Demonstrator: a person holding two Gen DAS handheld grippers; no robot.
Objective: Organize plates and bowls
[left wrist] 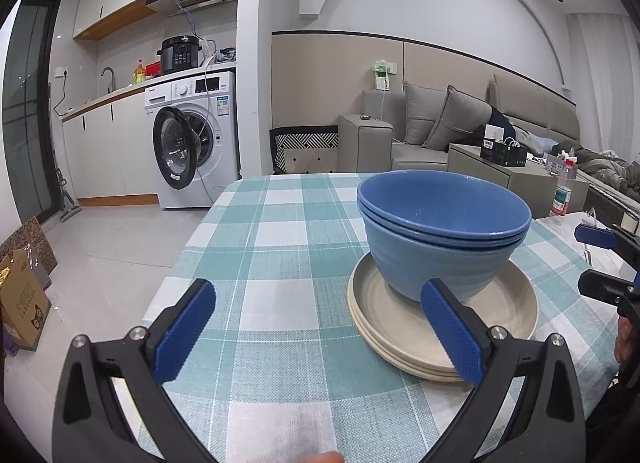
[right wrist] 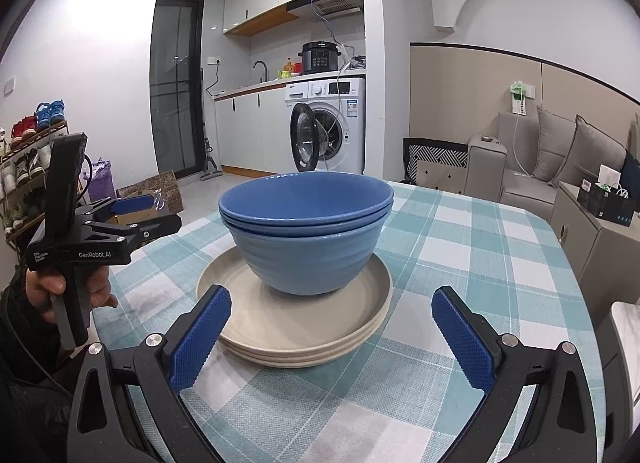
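Observation:
A nest of blue bowls (left wrist: 440, 235) stands upright on a stack of beige plates (left wrist: 400, 327), on a table with a teal checked cloth (left wrist: 272, 251). My left gripper (left wrist: 320, 335) is open and holds nothing; its right finger reaches over the plates' near rim, just short of the lowest bowl. At the right edge of this view my right gripper (left wrist: 598, 261) is open too. In the right wrist view the bowls (right wrist: 304, 239) and plates (right wrist: 296, 327) sit just ahead of my open right gripper (right wrist: 332, 343). A hand holds my left gripper (right wrist: 148, 213) beside the table's left edge.
A washing machine (left wrist: 192, 143) with its door open stands beyond the table's far edge. A grey sofa (left wrist: 440, 131), a low cabinet (left wrist: 504, 171) and a water bottle (left wrist: 564, 191) are at the right. Cardboard boxes (left wrist: 24, 295) lie on the floor left. A shoe rack (right wrist: 28, 159) stands by the wall.

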